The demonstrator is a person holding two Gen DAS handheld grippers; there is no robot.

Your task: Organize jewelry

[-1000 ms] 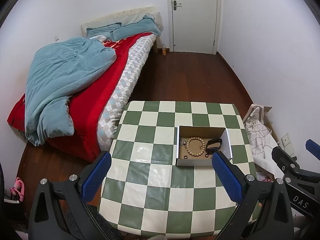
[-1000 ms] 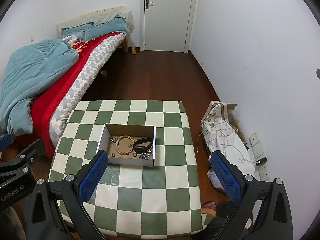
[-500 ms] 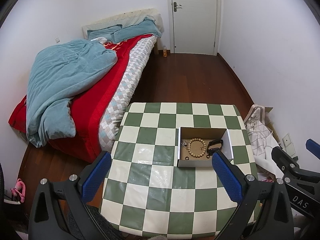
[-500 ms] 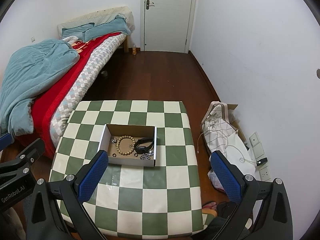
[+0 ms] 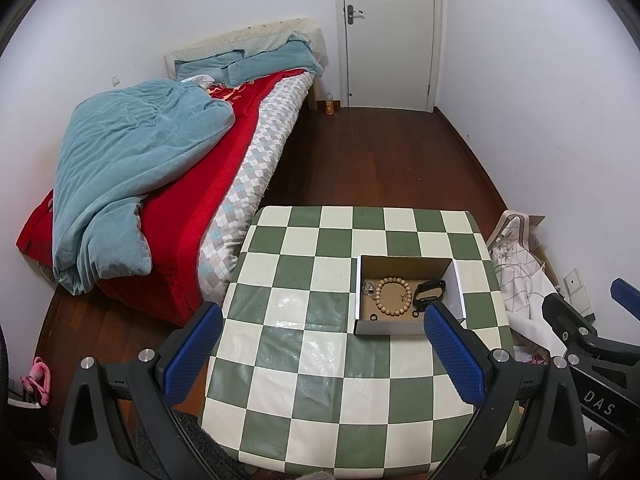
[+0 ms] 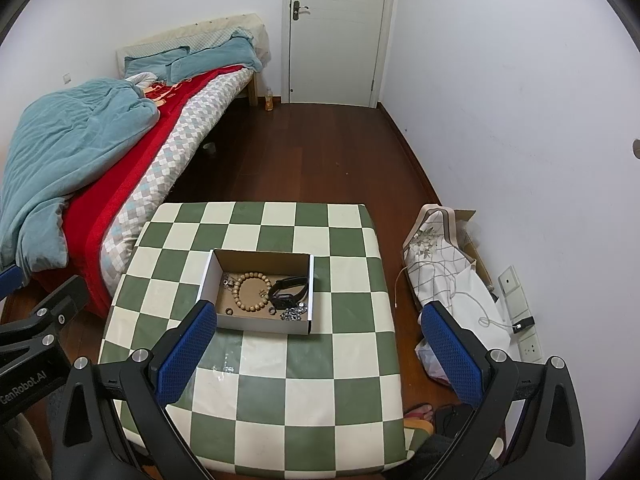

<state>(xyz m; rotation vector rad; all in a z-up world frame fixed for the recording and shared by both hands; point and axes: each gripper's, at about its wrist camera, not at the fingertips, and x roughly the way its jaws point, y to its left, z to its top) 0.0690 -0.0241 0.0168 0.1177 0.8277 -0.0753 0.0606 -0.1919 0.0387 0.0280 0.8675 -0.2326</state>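
An open cardboard box [image 5: 404, 268] [image 6: 208, 276] sits on a green-and-white checkered table [image 5: 304, 344] [image 6: 304, 356]. Inside lie a wooden bead bracelet [image 5: 394, 295] [image 6: 252, 292], a black watch [image 5: 429, 290] [image 6: 289, 295], silver pieces [image 6: 295, 313] and small dark rings [image 6: 229, 311]. My left gripper [image 5: 320, 354] is open and empty, held high above the table's near half. My right gripper [image 6: 316, 350] is open and empty, also high above the table, with the box just past its left finger [image 6: 182, 354].
A bed [image 5: 168, 184] with a teal blanket and red cover stands left of the table. A patterned bag [image 6: 440, 264] lies on the wood floor at the right by the wall. A white door [image 6: 336, 32] is at the far end.
Both grippers have drifted slightly back and up; the table and box sit a little lower and smaller in view. Both stay open and empty.
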